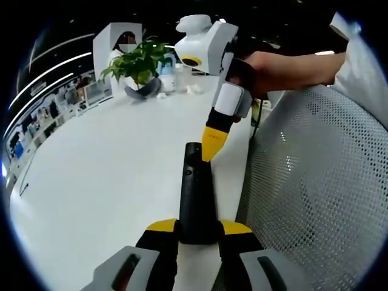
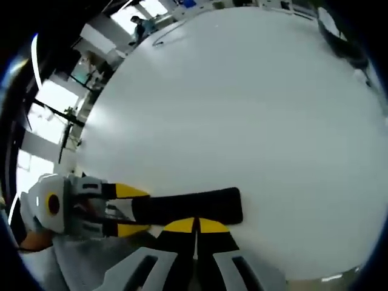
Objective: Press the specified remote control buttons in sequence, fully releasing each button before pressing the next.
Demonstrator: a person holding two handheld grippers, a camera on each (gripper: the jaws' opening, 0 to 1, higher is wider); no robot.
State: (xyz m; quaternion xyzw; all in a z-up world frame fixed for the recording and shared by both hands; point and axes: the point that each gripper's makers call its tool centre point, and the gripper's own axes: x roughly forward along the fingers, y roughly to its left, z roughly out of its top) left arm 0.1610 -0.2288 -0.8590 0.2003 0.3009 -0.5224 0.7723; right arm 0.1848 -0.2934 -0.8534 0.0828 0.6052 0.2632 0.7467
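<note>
A long black remote control [image 1: 197, 194] lies along the white table [image 1: 103, 163], its near end clamped between the yellow tips of my left gripper [image 1: 199, 227]. From the upper right, held by a hand [image 1: 285, 70], my right gripper [image 1: 212, 142] comes down with its yellow tips together, touching the remote's far end. In the right gripper view the remote [image 2: 200, 205] lies crosswise. The right gripper [image 2: 196, 225] sits shut at its near edge, and the left gripper [image 2: 130, 210] grips the remote's left end.
A potted green plant [image 1: 138, 63] and small white items stand at the table's far end. A grey perforated mesh surface [image 1: 315, 182] rises along the table's right edge. Open tabletop [image 2: 242, 109] stretches beyond the remote.
</note>
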